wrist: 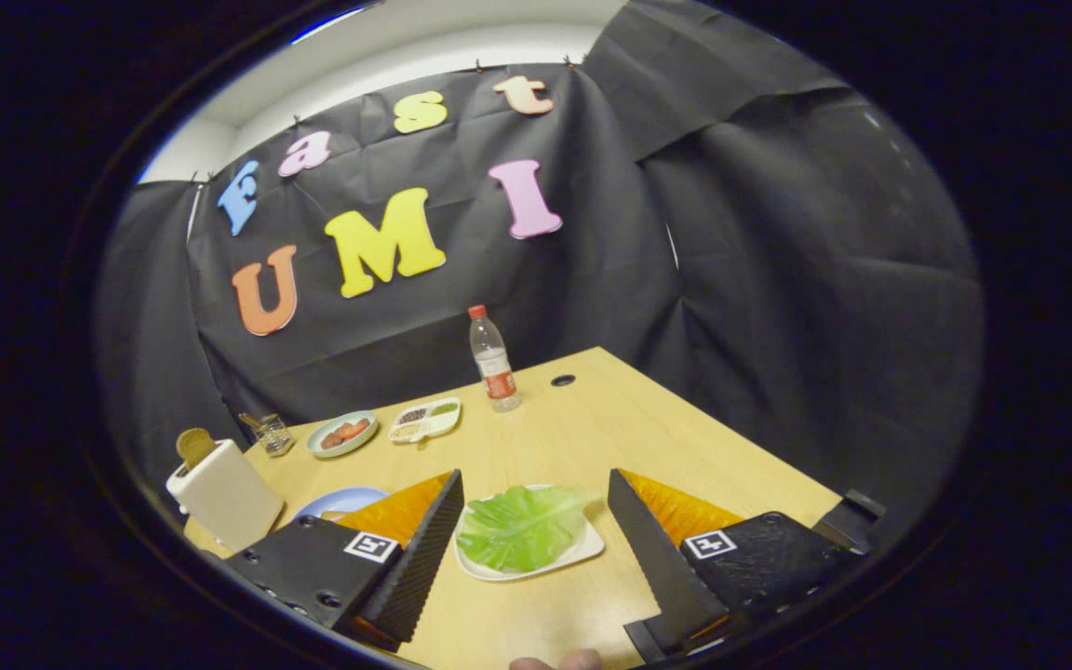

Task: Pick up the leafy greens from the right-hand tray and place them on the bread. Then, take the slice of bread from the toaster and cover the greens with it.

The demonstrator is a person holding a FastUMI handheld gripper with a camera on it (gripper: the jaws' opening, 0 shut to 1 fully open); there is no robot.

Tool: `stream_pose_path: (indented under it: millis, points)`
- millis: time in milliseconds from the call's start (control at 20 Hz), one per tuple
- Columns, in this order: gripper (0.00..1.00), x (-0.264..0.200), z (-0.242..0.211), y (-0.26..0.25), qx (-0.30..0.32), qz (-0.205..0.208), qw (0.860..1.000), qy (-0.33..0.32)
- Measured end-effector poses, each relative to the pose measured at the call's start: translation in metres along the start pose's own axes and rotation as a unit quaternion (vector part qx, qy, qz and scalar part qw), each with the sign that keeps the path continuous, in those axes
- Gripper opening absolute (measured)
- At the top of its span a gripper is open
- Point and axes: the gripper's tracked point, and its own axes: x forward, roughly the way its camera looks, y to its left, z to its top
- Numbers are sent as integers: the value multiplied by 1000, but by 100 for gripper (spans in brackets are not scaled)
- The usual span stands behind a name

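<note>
1. The gripper has its two black ribbed fingers spread wide apart, holding nothing; the leafy greens lie in the gap between them, touching neither.
2. The greens are a single broad, pale-green leaf lying on a white tray, and they cover most of it. The tray sits on the table just ahead of the fingertips, at 12 o'clock from the gripper.
3. At about 10 o'clock, beyond the left finger, a blue plate shows in part; what lies on it is mostly hidden by the finger, so the bread there cannot be made out.
4. Just beside that plate stands a white toaster with a browned slice of bread sticking up out of its slot.
5. Farther off at 11 o'clock, a small clear container holds something too small to tell.
6. Next to it, a pale green dish carries reddish pieces.
7. A white divided tray holds dark and green fillings in separate compartments.
8. Near 12 o'clock, well beyond the greens, a clear bottle with a red cap stands upright.
9. Everything rests on a light wooden table with a round hole near its far edge.
10. Black cloth walls the booth behind the table.
</note>
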Motion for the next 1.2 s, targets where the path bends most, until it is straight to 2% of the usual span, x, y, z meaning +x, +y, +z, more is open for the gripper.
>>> stream_pose_path:
  millis: [200,450,850,950,1200]
  points:
    - [96,46,-21,-21,54,-6,997,59]
    - [96,88,-42,-33,76,-14,992,100]
    - [96,114,-62,-28,116,-1,985,128]
    - [89,120,-64,-30,117,-3,984,131]
    - [38,127,-63,-39,112,-13,985,130]
